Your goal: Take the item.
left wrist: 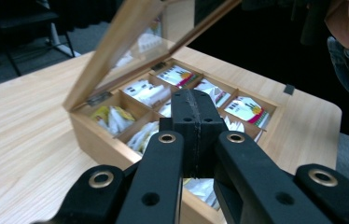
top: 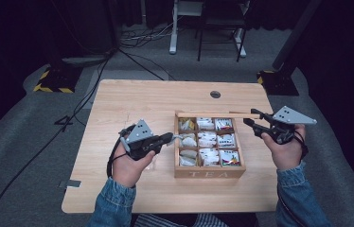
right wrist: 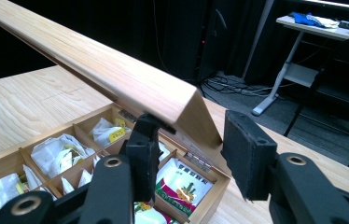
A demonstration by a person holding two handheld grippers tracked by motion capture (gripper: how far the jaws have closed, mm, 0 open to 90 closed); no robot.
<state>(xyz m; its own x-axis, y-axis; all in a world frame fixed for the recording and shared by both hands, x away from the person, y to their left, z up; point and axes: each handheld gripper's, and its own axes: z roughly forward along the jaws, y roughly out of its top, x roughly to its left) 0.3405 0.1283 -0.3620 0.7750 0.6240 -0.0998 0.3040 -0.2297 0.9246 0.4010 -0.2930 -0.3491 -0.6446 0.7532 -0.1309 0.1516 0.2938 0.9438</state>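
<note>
From the high view we see one wooden tea box (top: 209, 173) lying right of centre on one wooden table (top: 132, 99), with nine compartments in three rows of three, each holding tea bags (top: 207, 139). The lid (top: 215, 115) stands raised along the far edge of the box. We count two grippers: the left gripper (top: 171, 138) sits at the near-left side of the box, its tips over the left wall, and the right gripper (top: 250, 119) is at the far-right corner of the box, by the end of the lid. A small pale thing lies on the table just left of the box, under the left hand; we cannot tell what it is.

In the left gripper view, the left gripper (left wrist: 197, 126) has its two jaws pressed flat together, nothing visible between them, hovering over the near row of the box (left wrist: 93, 135). The glass-paned lid (left wrist: 116, 51) slants up beyond it.

In the right gripper view, the right gripper (right wrist: 189, 154) pinches the corner of the lid's wooden frame (right wrist: 116, 70), one pad under it and one outside, holding it tilted above the box (right wrist: 212, 196).
</note>
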